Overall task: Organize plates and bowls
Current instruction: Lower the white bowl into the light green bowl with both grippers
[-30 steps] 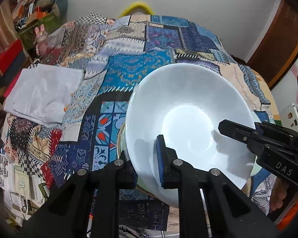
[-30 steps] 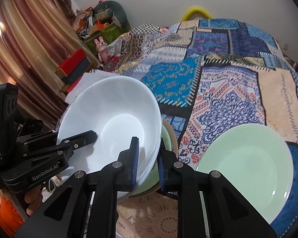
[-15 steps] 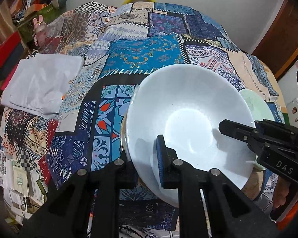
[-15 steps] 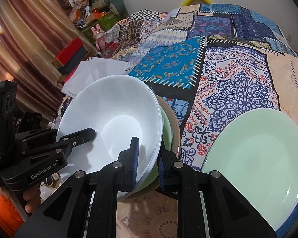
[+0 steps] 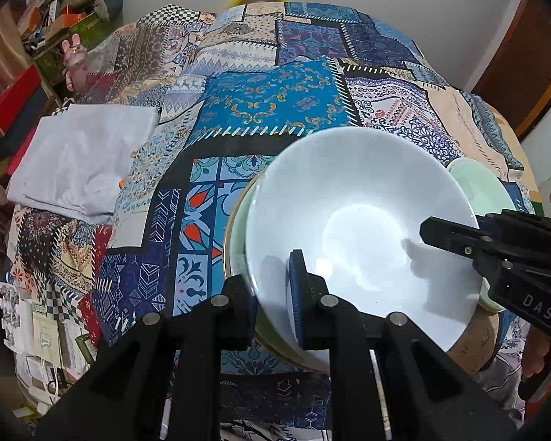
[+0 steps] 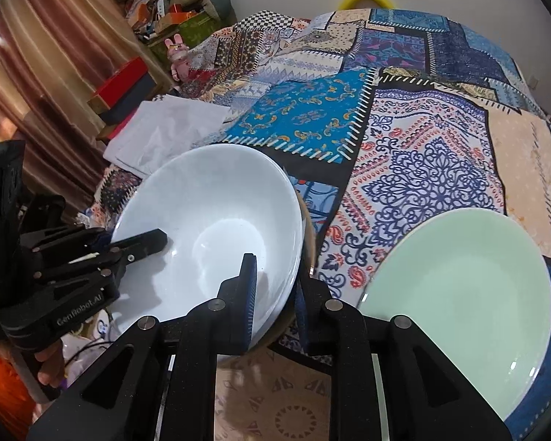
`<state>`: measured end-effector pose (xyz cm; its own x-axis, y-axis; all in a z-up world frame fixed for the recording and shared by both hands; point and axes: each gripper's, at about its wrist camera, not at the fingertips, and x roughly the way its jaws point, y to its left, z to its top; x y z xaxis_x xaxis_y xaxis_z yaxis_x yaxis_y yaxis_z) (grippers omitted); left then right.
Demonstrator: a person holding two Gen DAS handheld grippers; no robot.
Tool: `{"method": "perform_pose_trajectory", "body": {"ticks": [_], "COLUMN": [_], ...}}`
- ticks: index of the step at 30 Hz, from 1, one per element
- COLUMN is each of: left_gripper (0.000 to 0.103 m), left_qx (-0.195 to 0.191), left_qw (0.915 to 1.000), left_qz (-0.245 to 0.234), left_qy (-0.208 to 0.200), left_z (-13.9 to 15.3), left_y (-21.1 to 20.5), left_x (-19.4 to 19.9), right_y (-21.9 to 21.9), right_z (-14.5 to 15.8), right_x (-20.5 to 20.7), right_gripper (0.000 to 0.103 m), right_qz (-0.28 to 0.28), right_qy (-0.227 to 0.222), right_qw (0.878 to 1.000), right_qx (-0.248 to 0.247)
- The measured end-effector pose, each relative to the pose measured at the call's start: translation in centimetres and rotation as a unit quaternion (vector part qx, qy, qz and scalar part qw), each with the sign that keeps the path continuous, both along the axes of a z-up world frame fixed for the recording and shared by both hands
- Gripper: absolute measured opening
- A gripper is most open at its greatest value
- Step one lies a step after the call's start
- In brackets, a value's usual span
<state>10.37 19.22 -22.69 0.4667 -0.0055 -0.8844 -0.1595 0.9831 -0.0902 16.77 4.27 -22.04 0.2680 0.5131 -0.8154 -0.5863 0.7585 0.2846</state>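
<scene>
A white bowl (image 5: 360, 228) (image 6: 216, 228) sits nested in a pale green bowl (image 5: 238, 235), whose edge peeks out on the left. A tan dish (image 6: 308, 228) lies under both. My left gripper (image 5: 273, 294) (image 6: 125, 239) is shut on the white bowl's near-left rim, one pad inside and one outside. My right gripper (image 6: 275, 294) (image 5: 459, 228) straddles the opposite rim with its pads still on the bowl wall, and its jaws are just starting to open. A pale green plate (image 6: 459, 286) (image 5: 477, 183) lies flat to the right of the stack.
Everything rests on a patchwork-quilted bed (image 6: 415, 139). A folded white cloth (image 5: 84, 154) lies at its left side. Boxes and clutter (image 6: 128, 84) line the curtain on the left. A wooden door (image 5: 525, 55) stands at the far right.
The white bowl came down with both grippers and settled into the green bowl. Both cameras tipped lower, bringing more of the green plate into view. The right jaws look slightly wider.
</scene>
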Motion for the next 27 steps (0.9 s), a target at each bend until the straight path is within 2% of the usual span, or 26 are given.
{"method": "perform_pose_trajectory", "body": {"ticks": [9,15,19,20,22,25,27], "left_gripper": [0.016,0.02,0.021,0.025,0.045,0.052,0.054], "left_qx": [-0.014,-0.03,-0.03,-0.025,0.001,0.021,0.02], "left_qw": [0.9999,0.9994,0.9994,0.9995,0.9995,0.9987,0.9989], "left_qz": [0.006,0.014,0.016,0.018,0.021,0.016,0.018], "left_qy": [0.0,-0.003,-0.004,-0.006,-0.024,-0.044,-0.039], "left_z": [0.5,1.3,1.6,1.8,2.5,3.3,3.1], "left_y": [0.1,0.5,0.5,0.5,0.4,0.4,0.8], "left_x": [-0.2,-0.6,-0.7,-0.8,-1.3,-2.0,-2.1], "right_y": [-0.8,-1.1,-1.3,-1.4,-1.6,-1.9,-1.9], "right_z": [0.1,-0.2,-0.3,-0.3,-0.2,0.0,0.1], "right_x": [-0.1,-0.3,-0.3,-0.3,-0.4,-0.3,-0.3], "right_gripper": [0.019,0.019,0.023,0.025,0.028,0.033,0.037], "right_qz": [-0.002,-0.004,-0.006,-0.008,-0.012,-0.015,-0.018], "right_qy": [-0.007,-0.003,-0.001,-0.002,-0.007,-0.006,-0.01], "right_qw": [1.0,1.0,1.0,1.0,1.0,1.0,1.0], "right_qx": [-0.002,0.0,0.001,0.001,0.0,0.008,0.01]}}
